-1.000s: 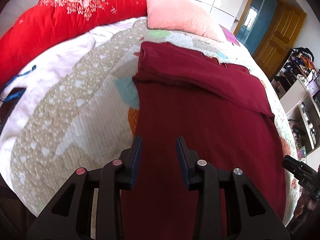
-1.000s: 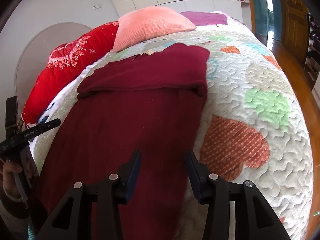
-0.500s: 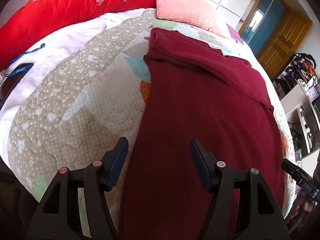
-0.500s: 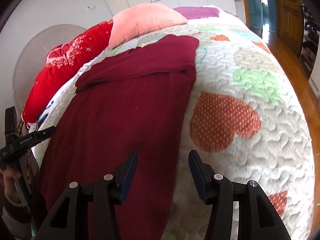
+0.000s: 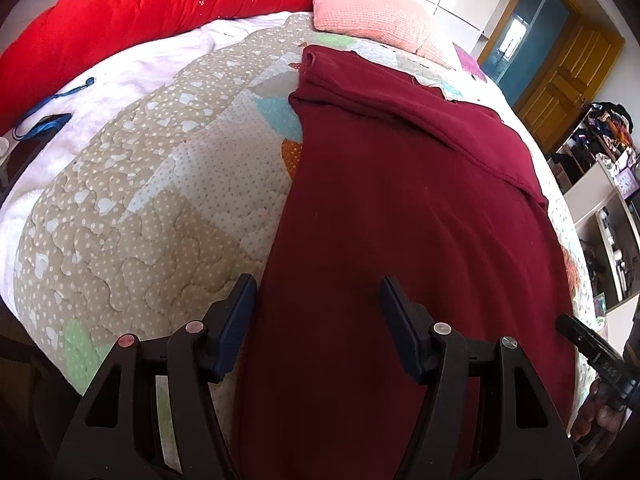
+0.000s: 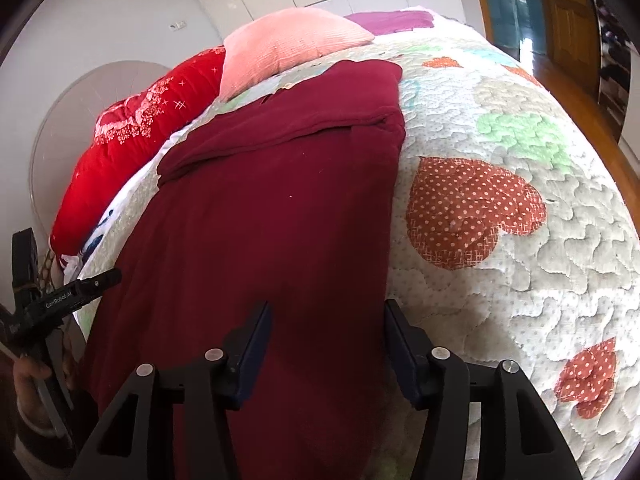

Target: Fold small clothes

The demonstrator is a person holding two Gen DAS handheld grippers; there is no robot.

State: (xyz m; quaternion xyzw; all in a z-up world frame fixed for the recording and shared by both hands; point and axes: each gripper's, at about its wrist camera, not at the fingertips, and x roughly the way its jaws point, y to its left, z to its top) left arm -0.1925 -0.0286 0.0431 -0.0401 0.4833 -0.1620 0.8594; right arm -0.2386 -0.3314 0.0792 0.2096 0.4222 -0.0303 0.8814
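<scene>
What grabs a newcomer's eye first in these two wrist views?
The dark red garment dominates, spread down the middle of the quilt, its far end already folded over. Behind it, at the head of the bed, lie a bright red duvet and a pink pillow. Up front, the left gripper and right gripper stand over the garment's near corners, the left open, the right closing but not yet pressing cloth.

garment (image 5: 400,200) | dark red; flat on quilt (image 5: 140,208); far end folded over
</scene>
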